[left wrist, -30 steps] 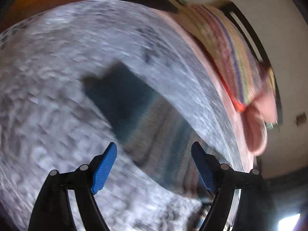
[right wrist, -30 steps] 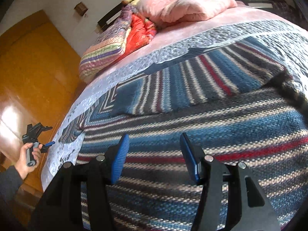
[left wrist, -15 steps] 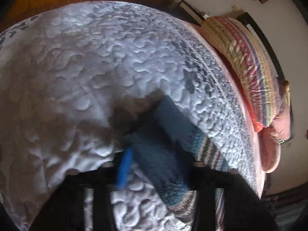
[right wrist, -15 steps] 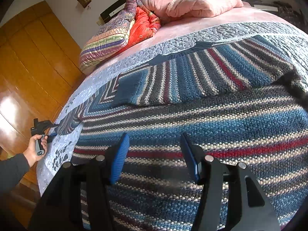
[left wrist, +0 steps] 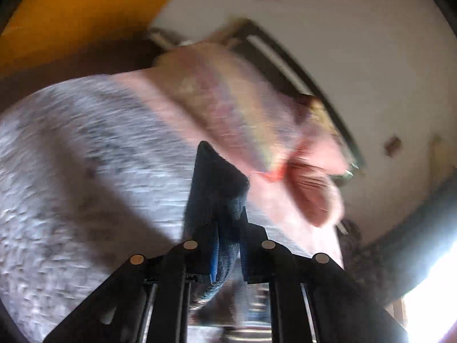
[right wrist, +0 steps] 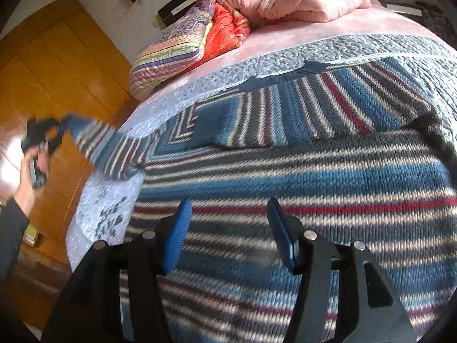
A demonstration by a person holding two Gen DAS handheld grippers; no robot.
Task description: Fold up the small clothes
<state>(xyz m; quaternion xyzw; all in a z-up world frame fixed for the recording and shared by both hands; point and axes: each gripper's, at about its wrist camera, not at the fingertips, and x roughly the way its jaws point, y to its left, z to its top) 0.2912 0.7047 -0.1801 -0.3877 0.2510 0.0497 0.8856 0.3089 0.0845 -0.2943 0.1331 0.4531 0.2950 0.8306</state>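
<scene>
A striped knit sweater (right wrist: pixel 314 171) in blue, grey, white and red lies spread over the quilted bed. My right gripper (right wrist: pixel 228 231) hovers open just above its body, nothing between the blue pads. At the far left of the right wrist view, my left gripper (right wrist: pixel 45 137) is held in a hand and lifts the sweater's sleeve (right wrist: pixel 108 151) off the bed edge. In the left wrist view my left gripper (left wrist: pixel 228 243) is shut on the dark blue sleeve cuff (left wrist: pixel 214 188), which stands up between the pads. That view is blurred.
The grey quilt (right wrist: pixel 257 65) covers the bed, with pink sheet beyond. A striped folded blanket (right wrist: pixel 171 54), a red one (right wrist: pixel 225 34) and pink pillows (right wrist: pixel 300 3) are piled at the headboard. Orange wooden doors (right wrist: pixel 57 65) stand left of the bed.
My left gripper came down onto the sleeve cuff at the bed's left edge, shut on it and lifted it up. The right gripper stayed open over the sweater.
</scene>
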